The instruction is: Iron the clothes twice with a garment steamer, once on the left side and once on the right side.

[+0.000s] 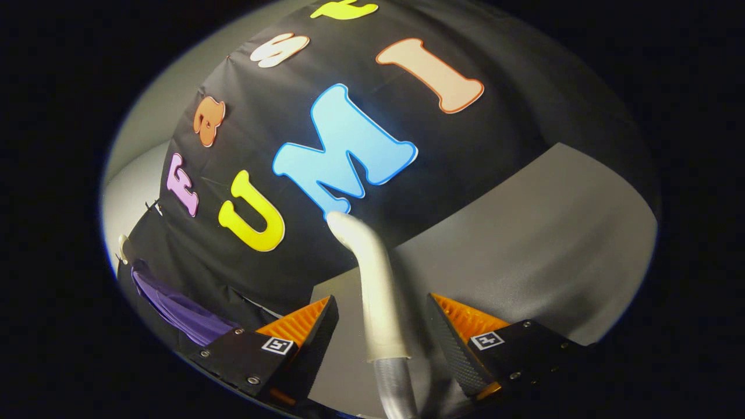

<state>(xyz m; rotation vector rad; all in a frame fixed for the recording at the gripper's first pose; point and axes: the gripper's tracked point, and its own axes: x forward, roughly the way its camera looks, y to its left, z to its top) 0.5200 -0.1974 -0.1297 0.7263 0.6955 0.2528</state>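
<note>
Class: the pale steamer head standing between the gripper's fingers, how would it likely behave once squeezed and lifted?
The steamer head looks smooth and rounded, so it may slip or twist. Its hose below probably drags. The gripper fingers flank it, apparently not yet pressing.

From my feed the steamer wand looked pale silver-white, with a ribbed grey hose at its base. The garment off to the side was purple, plain as far as I could tell. The booth wall was black cloth, and the surface was flat grey.
</note>
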